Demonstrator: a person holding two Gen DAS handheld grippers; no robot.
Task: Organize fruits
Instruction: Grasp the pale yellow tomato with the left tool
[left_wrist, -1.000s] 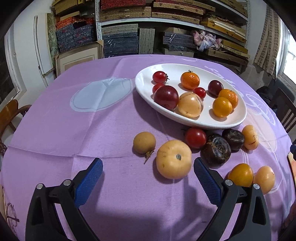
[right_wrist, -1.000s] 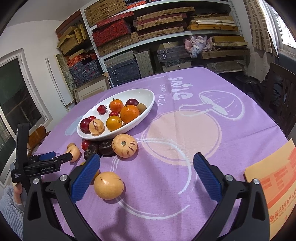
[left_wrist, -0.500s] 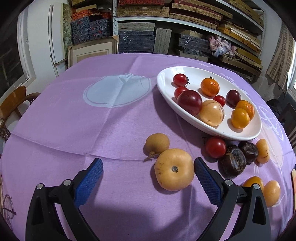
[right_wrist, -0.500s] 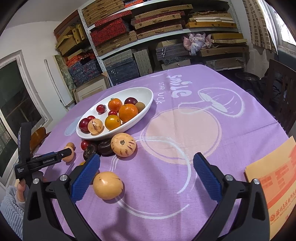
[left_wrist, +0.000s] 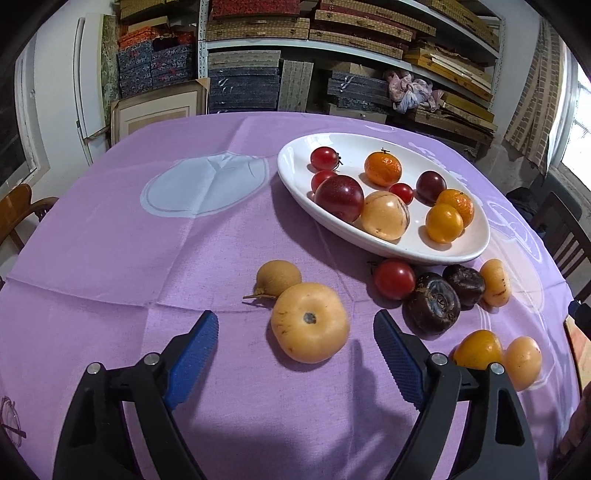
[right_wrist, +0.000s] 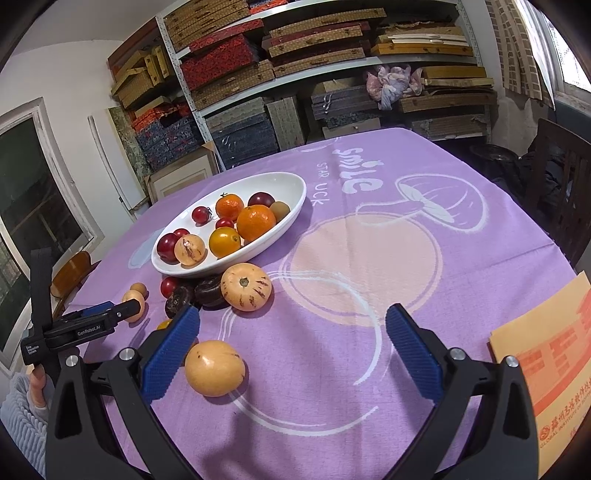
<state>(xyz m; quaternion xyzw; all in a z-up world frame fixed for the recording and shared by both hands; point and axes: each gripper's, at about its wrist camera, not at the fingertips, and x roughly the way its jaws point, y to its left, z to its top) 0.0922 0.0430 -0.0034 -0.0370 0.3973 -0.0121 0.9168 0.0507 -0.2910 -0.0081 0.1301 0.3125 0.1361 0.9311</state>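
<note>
Purple cloth covers the worktop (left_wrist: 110, 258), and your left tool (left_wrist: 295, 347), whose jaws have just been closing yet stand apart, has the pale orange round fruit (left_wrist: 310, 321) between its blue pads, untouched, with a small brown fruit (left_wrist: 279, 277) just beyond it. Ahead and right of that tool the white oval dish (left_wrist: 295, 170) holds fruit, more lying along its near rim. Your right tool (right_wrist: 291, 347) is spread wide over bare cloth, a yellow-orange fruit (right_wrist: 215, 367) beside its left finger.

Right tongs (right_wrist: 291, 339) gape above the purple cloth (right_wrist: 369, 295), beside a yellow fruit (right_wrist: 215, 367).
</note>
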